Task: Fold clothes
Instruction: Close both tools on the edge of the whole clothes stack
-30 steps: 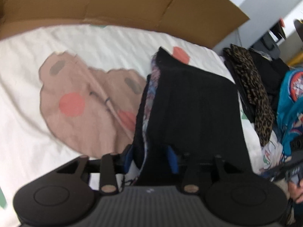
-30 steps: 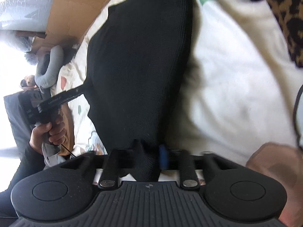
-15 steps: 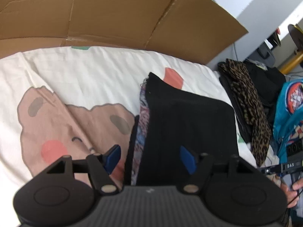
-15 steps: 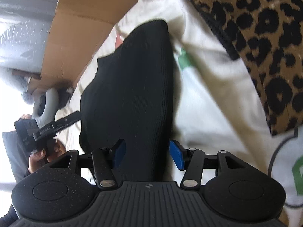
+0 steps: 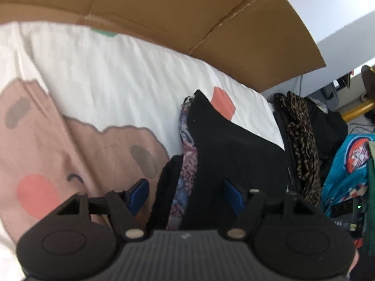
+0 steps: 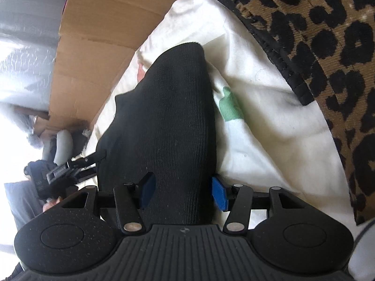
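Both grippers have let go since the earlier frames: the left gripper has just been opening, its blue pads now spread clear of the folded black garment lying on the bed sheet at centre frame. Right gripper likewise stands spread, astride its edge. Soft, light knit; grip a folded edge. Layers beneath are hidden.

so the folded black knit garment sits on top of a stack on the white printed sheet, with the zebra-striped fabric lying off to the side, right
One detail is off: the fabric to the side is leopard-print fabric, tan with black spots, not zebra-striped. The right wrist view shows it clearly. The rest holds: the folded black knit garment tops a stack on the white printed sheet.
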